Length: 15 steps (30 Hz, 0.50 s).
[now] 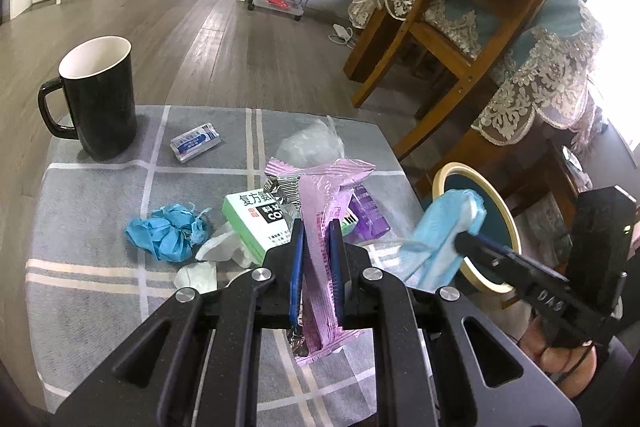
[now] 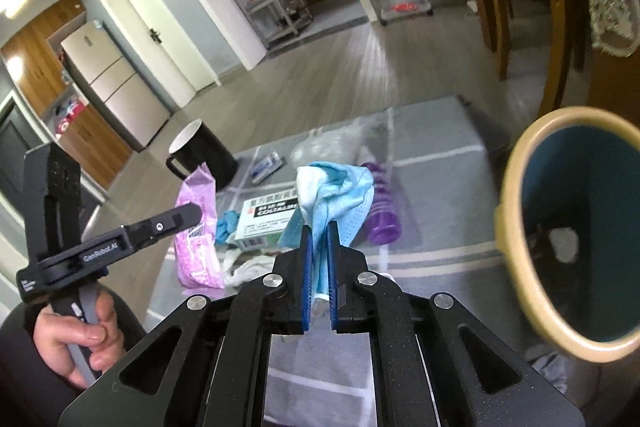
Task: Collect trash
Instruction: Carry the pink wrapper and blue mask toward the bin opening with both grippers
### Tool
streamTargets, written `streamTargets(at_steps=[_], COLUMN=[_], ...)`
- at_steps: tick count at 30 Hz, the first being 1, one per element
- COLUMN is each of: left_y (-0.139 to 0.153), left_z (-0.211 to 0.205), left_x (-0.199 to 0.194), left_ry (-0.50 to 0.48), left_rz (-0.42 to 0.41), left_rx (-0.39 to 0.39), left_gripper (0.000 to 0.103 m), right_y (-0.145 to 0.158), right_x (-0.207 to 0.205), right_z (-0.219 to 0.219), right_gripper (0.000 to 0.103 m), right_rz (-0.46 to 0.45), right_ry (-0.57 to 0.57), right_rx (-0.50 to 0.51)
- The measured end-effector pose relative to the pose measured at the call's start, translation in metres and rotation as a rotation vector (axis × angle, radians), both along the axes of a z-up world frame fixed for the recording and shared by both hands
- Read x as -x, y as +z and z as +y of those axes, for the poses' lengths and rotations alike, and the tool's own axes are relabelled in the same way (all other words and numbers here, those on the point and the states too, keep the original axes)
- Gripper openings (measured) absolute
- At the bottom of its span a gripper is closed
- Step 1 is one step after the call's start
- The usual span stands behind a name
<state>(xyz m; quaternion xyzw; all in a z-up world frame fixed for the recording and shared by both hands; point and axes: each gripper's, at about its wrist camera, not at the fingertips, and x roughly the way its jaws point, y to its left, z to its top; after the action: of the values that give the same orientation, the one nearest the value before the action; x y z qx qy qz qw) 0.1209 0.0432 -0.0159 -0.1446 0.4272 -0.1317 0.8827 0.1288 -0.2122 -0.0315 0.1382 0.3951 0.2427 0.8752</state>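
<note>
My left gripper is shut on a pink wrapper, held upright above the table; the same pink wrapper shows in the right wrist view. My right gripper is shut on a light blue face mask, lifted off the table. That mask hangs beside a round bin with a cream rim and teal inside. The bin is at the right, with some trash in its bottom. On the grey checked cloth lie a crumpled blue glove, a green-and-white box, white tissue and a purple bottle.
A black mug stands at the cloth's far left, a small blue-and-white packet beside it. Clear plastic lies at the far edge. Wooden chairs with teal lace covers stand right of the table. A hand grips the left tool.
</note>
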Motion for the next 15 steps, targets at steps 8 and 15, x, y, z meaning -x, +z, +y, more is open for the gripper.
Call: streamTargets(at_steps=[8, 15], left_y=[0.005, 0.014], left_z=[-0.019, -0.059], left_x=[0.002, -0.007], left_ry=[-0.044, -0.118], left_rz=[0.012, -0.004], left_rx=[-0.014, -0.023], left_gripper=[0.011, 0.011], right_y=[0.016, 0.022], right_x=[0.005, 0.008], right_z=[-0.038, -0.072], right_gripper=[0.008, 0.008], right_rz=[-0.055, -0.073], right_ry=[-0.092, -0.186], right_rx=[-0.014, 0.004])
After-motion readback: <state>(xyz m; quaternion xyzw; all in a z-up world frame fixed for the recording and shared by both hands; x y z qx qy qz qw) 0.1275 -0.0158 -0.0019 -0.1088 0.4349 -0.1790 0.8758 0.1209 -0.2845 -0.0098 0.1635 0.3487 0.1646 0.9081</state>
